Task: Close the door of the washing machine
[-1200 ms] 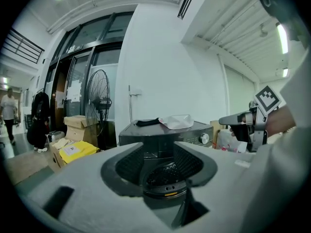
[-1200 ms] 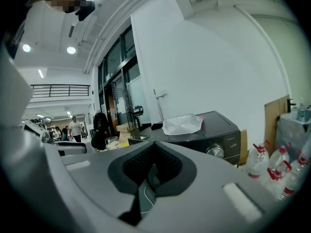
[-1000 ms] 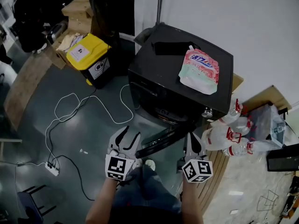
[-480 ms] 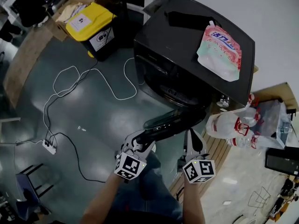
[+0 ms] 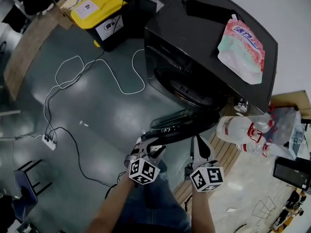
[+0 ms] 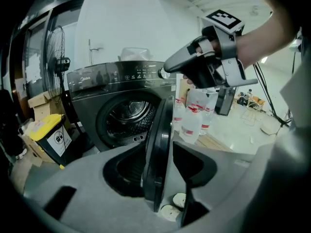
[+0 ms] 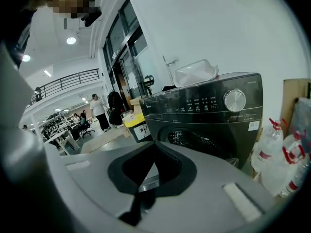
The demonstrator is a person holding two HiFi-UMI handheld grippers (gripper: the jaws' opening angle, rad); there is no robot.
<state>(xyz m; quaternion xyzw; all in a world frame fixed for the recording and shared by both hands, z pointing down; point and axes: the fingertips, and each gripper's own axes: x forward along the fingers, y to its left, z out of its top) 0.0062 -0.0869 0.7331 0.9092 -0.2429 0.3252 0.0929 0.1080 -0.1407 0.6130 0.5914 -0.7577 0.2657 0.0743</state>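
a: while the door [image 5: 184,126] hangs swung out from the front of the washing machine [image 5: 194,42], with the drum [image 6: 127,114] wide open behind it, where's the left gripper [image 5: 148,147]?

b: right at the door's free edge. in the left gripper view the rim runs up between its two jaws. they're spread apart astride it, not pinched on it as far as i can see.

a: and the right gripper [image 5: 198,141]?

b: just beside the door, nearer the machine. jaws pressed together, nothing in them. can't tell if it touches the door.

a: anything else around?

b: a pink and white pouch [image 5: 241,45] lies at the right edge of the machine's top. clear bottles [image 5: 243,130] with red caps stand on the floor [image 5: 97,115] just beside the machine's right side. a yellow-lidded bin [image 5: 95,8] sits off to its left, and a white cable [image 5: 80,84] loops across the floor to a power strip [image 5: 48,141].
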